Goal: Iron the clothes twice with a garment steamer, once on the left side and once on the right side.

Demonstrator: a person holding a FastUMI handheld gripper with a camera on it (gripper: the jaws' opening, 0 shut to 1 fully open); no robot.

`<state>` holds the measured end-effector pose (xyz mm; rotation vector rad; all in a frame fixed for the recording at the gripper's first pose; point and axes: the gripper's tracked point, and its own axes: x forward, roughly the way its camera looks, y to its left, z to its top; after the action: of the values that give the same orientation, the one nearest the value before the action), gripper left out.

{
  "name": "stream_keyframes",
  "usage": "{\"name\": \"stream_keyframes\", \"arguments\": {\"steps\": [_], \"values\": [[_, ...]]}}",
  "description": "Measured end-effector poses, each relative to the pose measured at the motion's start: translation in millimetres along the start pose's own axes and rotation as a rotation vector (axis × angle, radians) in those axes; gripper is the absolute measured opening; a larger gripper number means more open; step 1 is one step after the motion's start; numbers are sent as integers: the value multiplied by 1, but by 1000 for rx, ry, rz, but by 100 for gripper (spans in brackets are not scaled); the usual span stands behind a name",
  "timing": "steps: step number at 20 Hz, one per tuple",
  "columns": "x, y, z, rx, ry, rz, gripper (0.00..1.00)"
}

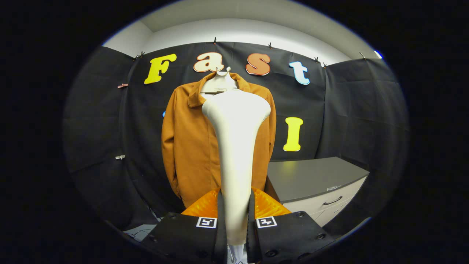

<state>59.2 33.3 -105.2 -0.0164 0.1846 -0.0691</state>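
A brown jacket (188, 146) hangs on a white hanger (219, 82) against the black cloth wall, straight ahead. A white garment steamer (236, 146) stands upright between my fingers, its wide head raised in front of the jacket's collar and right half. My gripper (236, 220) is shut on the steamer's narrow handle, with both fingers pressing its sides. The steamer's head covers part of the jacket's front, and I cannot tell whether it touches the fabric.
A grey-topped cabinet (315, 176) with white drawers stands to the right of the jacket, close to its lower hem. Black cloth walls close in on the left and right. Cables lie on the floor below the jacket.
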Motion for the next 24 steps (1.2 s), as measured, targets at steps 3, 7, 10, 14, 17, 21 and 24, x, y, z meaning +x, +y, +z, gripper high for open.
{"name": "stream_keyframes", "arguments": {"steps": [3, 7, 10, 14, 17, 21, 24], "values": [[-11, -6, 15, 8, -21, 3, 24], [-26, -5, 40, 10, -51, 7, 24], [-35, -4, 56, 13, -68, 13, 24], [-43, -1, 77, 27, -89, 24, 24], [-47, 1, 86, 33, -94, 26, 24], [-51, 3, 94, 42, -103, 26, 24], [-52, 5, 96, 41, -105, 28, 24]]}}
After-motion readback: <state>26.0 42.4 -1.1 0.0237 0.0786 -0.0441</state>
